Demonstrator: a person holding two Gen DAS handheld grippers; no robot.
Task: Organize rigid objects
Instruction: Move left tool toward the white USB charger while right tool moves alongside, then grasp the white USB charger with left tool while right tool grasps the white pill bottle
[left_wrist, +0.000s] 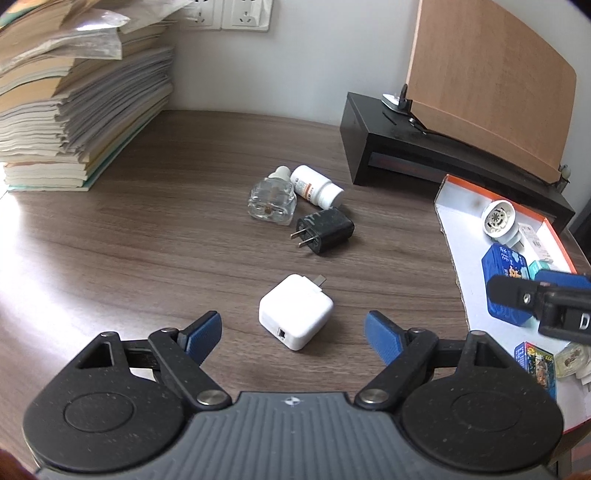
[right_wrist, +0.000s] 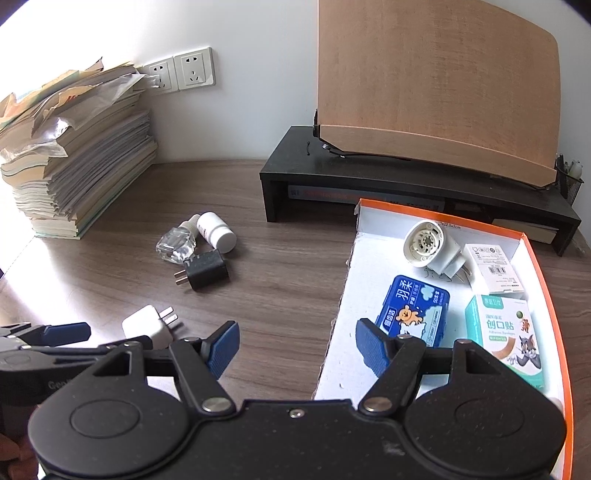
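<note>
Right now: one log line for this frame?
left gripper: open, white charger between fingers | right gripper: open, empty, at box edge | black charger: on desk

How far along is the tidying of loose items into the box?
Done: a blue tin, plasters pack and white plug-in lie in the box. In hand: nothing; the open left gripper faces the white charger. Left: black charger, glass bottle, pill bottle.

A dark wood-grain tabletop (right_wrist: 280, 295) is backed by a plain white wall (right_wrist: 258, 74) fitted with white double sockets (right_wrist: 181, 72). A black monitor riser (right_wrist: 369, 184) is set against it; daylight is cast from the left.
</note>
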